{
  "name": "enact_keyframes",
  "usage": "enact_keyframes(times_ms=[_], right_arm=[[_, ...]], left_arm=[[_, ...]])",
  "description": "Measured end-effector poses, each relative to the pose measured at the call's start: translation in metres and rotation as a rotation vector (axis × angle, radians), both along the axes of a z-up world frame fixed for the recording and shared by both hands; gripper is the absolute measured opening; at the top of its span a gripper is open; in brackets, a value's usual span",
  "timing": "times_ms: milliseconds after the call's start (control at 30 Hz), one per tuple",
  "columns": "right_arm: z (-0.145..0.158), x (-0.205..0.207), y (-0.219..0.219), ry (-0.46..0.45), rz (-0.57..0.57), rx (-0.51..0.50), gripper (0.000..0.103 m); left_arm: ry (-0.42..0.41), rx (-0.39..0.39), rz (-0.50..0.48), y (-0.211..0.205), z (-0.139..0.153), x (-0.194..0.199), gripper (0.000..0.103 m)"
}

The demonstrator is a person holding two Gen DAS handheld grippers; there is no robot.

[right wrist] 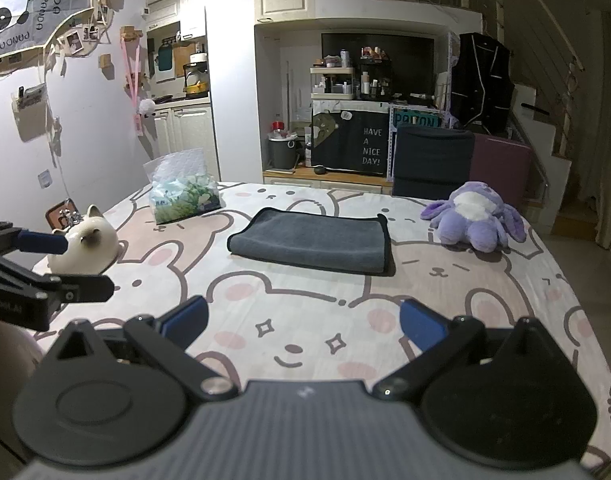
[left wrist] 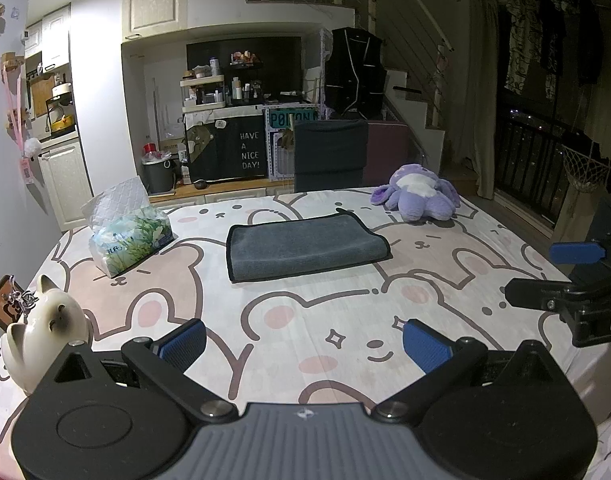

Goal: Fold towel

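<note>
While the folded grey towel (left wrist: 305, 249) lies mid-table, I hold my left gripper (left wrist: 305, 342) and right gripper (right wrist: 303, 326) spread wide, both well short of it.

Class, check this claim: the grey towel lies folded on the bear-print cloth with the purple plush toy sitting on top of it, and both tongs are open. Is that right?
Not quite. The purple plush toy sits on the bear-print cloth beside the grey towel, apart from it, as the right wrist view shows. The left tongs and right tongs are open.
</note>
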State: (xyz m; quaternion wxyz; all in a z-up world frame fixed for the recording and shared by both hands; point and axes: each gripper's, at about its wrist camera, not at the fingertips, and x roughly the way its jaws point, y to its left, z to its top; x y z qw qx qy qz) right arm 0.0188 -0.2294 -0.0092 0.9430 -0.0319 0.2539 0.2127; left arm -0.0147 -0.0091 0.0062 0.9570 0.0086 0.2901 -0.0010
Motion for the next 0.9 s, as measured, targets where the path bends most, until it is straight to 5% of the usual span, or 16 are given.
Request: enact_keyframes(times_ms=[900], right_arm=[[-0.0008,-0.0005,0.0012,-0.001,0.001,0.006,0.103]], left_arm=[[0.0,-0.001,0.0,-0.0002,0.0008,0.0002,0.103]])
